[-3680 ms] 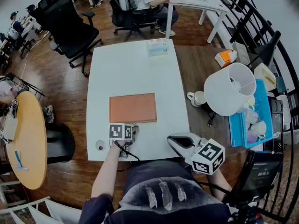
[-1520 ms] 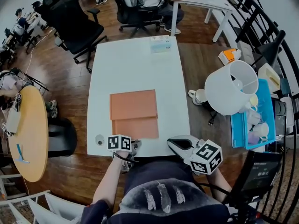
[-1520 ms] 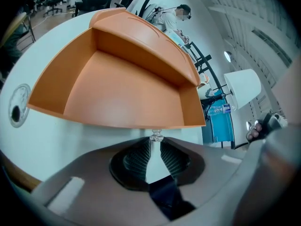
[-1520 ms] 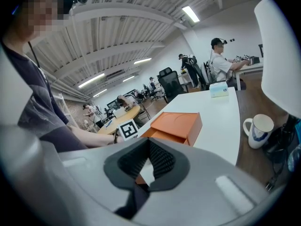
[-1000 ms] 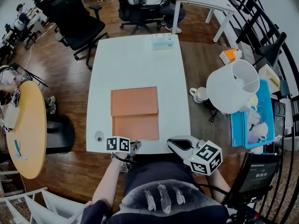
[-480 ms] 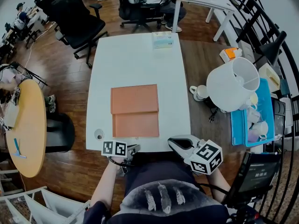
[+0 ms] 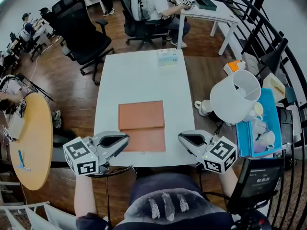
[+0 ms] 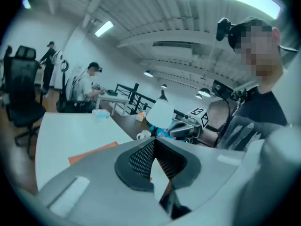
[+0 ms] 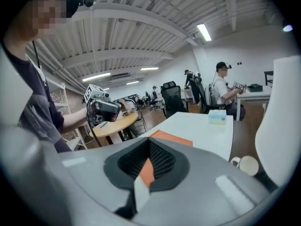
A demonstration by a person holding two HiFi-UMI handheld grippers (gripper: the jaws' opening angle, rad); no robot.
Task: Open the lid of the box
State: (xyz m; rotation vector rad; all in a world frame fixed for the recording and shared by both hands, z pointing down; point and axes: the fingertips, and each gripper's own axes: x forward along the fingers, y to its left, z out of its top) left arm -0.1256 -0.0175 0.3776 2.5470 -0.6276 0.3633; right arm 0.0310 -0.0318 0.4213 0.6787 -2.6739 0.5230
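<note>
The flat orange box (image 7: 142, 126) lies open on the white table (image 7: 139, 75), its lid folded back flat behind the base. It shows as an orange strip in the left gripper view (image 8: 92, 152) and in the right gripper view (image 9: 172, 138). My left gripper (image 7: 126, 137) hovers at the table's near left edge, points right, and is shut with nothing between its pads (image 8: 153, 141). My right gripper (image 7: 181, 137) hovers at the near right edge, points left, and is shut on nothing (image 9: 149, 142). Neither gripper touches the box.
A tissue box (image 7: 169, 56) stands at the table's far end. To the right are a white cup (image 7: 202, 107), a white lampshade (image 7: 235, 97) and a blue tray (image 7: 268, 110) of cups. Office chairs (image 7: 86, 30) and seated people are behind; a round yellow table (image 7: 29, 143) is at the left.
The lid went from closed to folded back flat. My left gripper then pulled away from the box's front edge, rose and turned to point right. The right gripper barely moved.
</note>
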